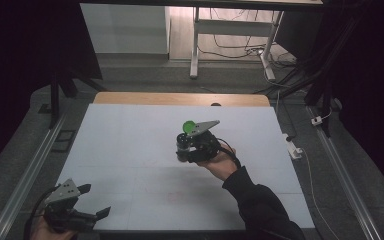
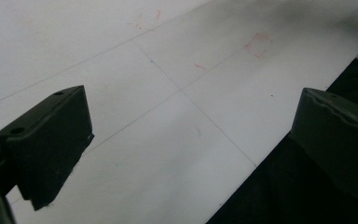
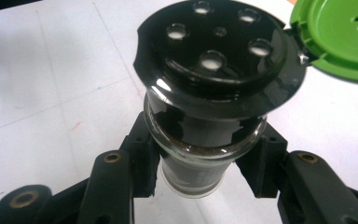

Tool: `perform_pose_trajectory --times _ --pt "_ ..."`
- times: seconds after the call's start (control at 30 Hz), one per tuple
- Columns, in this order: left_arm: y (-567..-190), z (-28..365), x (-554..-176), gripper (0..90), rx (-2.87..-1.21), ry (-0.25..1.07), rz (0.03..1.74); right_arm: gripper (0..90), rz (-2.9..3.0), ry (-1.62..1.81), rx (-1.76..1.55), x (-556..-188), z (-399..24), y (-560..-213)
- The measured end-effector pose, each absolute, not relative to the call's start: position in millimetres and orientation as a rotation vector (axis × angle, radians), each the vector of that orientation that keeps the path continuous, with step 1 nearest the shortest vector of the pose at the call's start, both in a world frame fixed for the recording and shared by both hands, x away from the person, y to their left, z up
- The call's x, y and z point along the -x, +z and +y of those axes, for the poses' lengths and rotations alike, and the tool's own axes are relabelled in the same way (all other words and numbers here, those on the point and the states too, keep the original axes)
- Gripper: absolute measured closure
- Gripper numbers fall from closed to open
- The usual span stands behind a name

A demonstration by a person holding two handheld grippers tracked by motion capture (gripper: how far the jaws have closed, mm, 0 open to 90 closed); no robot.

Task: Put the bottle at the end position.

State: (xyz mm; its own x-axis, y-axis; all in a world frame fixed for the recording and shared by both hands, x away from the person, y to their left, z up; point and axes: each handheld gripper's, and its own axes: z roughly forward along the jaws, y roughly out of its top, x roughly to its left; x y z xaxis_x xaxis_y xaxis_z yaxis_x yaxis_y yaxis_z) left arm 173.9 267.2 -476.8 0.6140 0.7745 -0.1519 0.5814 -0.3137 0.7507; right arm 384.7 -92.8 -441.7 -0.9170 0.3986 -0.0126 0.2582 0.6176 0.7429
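Observation:
My right gripper (image 3: 199,170) is shut on a glass shaker jar (image 3: 200,154) just under its black perforated top (image 3: 216,51). The jar's green flip lid (image 3: 340,37) hangs open at the upper right. In the high view the right gripper (image 1: 184,150) holds the jar above the middle of the white table (image 1: 130,150), with the green lid (image 1: 188,125) showing beside the grey plate. My left gripper (image 1: 97,200) rests at the near left corner, open with nothing between its jaws. The left gripper view looks along those wide-apart jaws, midpoint (image 2: 191,140), at the bare tabletop.
Faint red marks (image 2: 258,45) and thin pencil lines cross the white tabletop. A wooden strip (image 1: 180,98) runs along the table's far edge. Beyond it stand a desk frame (image 1: 230,30) and floor cables. A power strip (image 1: 292,145) lies off the right edge.

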Motion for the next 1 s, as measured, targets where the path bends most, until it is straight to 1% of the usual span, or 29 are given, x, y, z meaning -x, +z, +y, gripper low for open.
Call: perform_pose_trajectory --times 1.0 --pt "-477.0 268.8 -174.3 0.0 -2.013 0.289 1.073 52.7 2.614 1.117 -0.586 -434.6 -74.7 -466.0"
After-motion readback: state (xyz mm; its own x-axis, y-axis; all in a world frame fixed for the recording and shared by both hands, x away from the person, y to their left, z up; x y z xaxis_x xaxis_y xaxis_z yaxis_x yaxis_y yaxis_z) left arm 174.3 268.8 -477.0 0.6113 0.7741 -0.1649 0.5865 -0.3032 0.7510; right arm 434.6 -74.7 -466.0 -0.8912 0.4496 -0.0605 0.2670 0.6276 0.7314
